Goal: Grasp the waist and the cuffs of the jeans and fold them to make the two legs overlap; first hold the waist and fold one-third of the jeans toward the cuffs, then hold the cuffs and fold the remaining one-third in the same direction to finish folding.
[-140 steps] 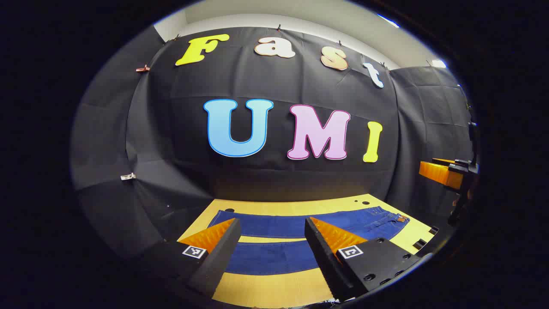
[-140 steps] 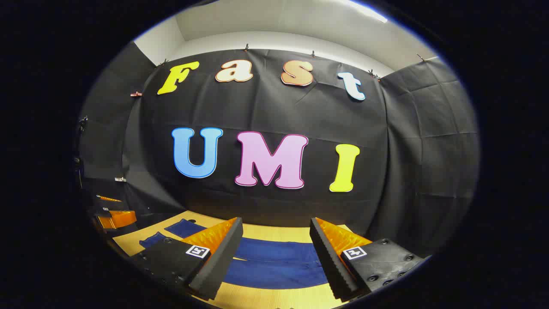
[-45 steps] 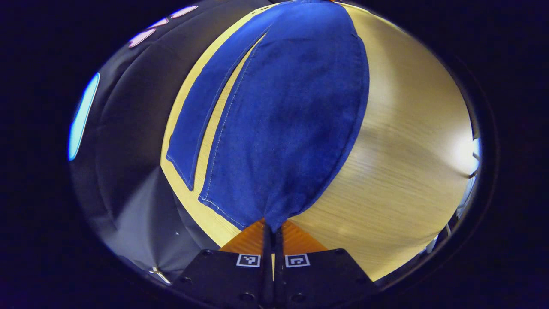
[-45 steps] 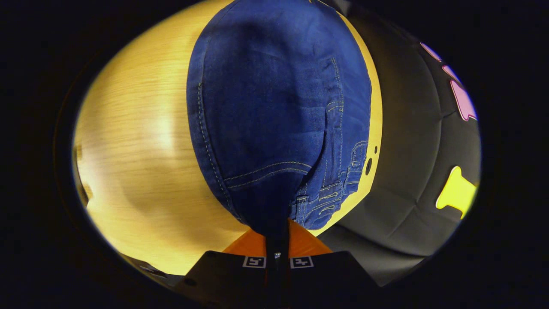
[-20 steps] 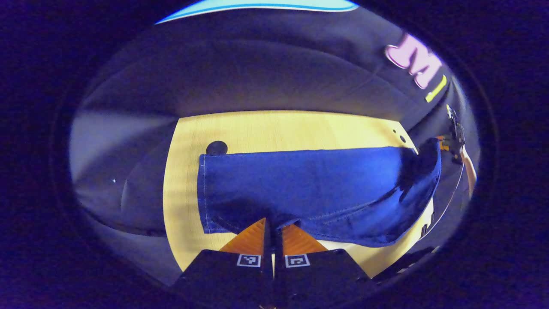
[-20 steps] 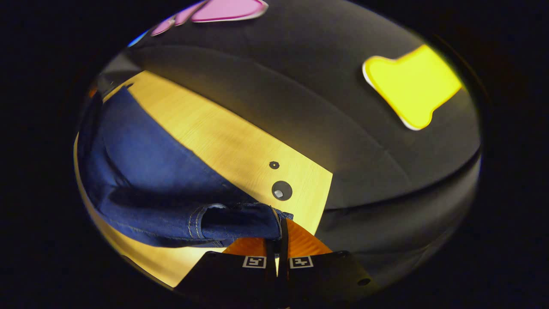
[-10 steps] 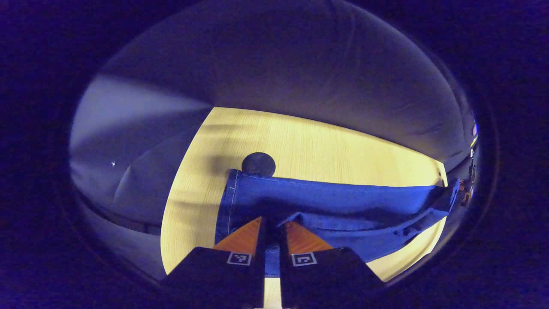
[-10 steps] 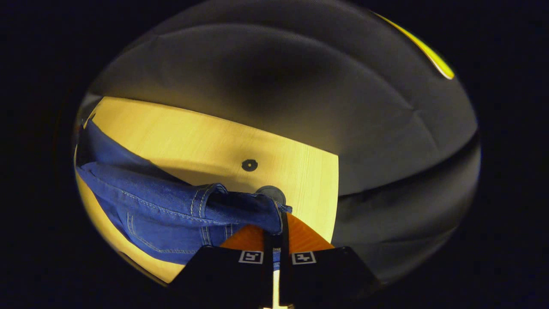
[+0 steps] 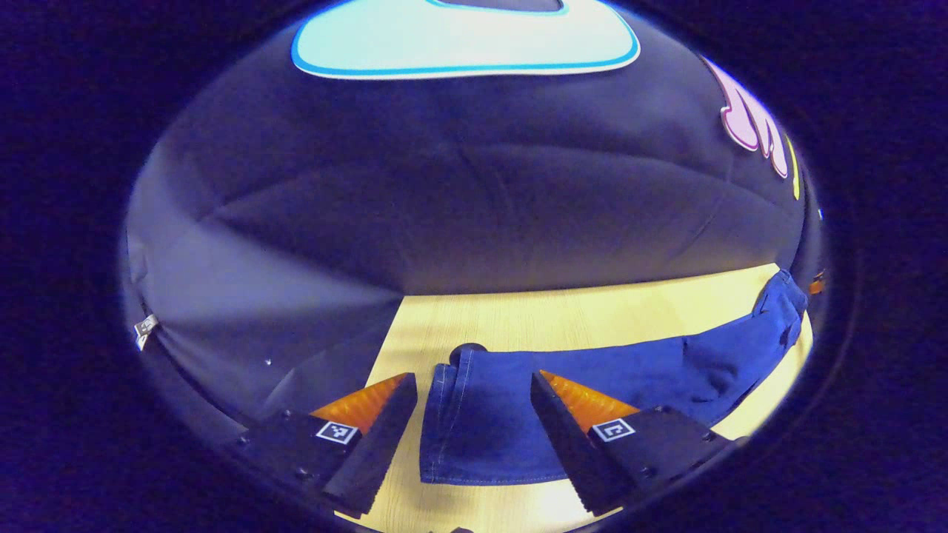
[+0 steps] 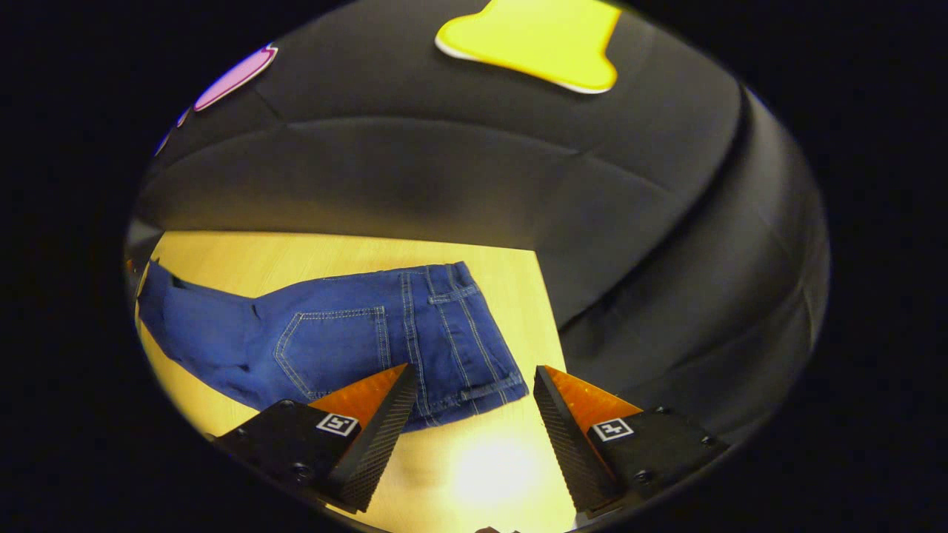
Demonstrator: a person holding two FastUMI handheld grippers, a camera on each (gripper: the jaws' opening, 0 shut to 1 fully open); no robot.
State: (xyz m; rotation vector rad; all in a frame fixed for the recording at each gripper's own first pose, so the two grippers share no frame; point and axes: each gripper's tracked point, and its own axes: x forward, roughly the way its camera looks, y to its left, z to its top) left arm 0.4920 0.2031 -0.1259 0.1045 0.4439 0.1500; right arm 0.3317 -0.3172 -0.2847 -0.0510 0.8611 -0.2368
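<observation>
Lying flat on the counter (image 9: 518, 318), the jeans (image 10: 355, 333) have both legs stacked; two folds remain. Left tongs (image 9: 474, 414) gape wide over the cuffs at six o'clock. Right tongs (image 10: 474, 414) gape wide by the waist.

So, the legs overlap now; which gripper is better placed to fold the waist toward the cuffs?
Right. The right gripper hangs open just over the waistband; the left gripper is open over the cuffs.
</observation>
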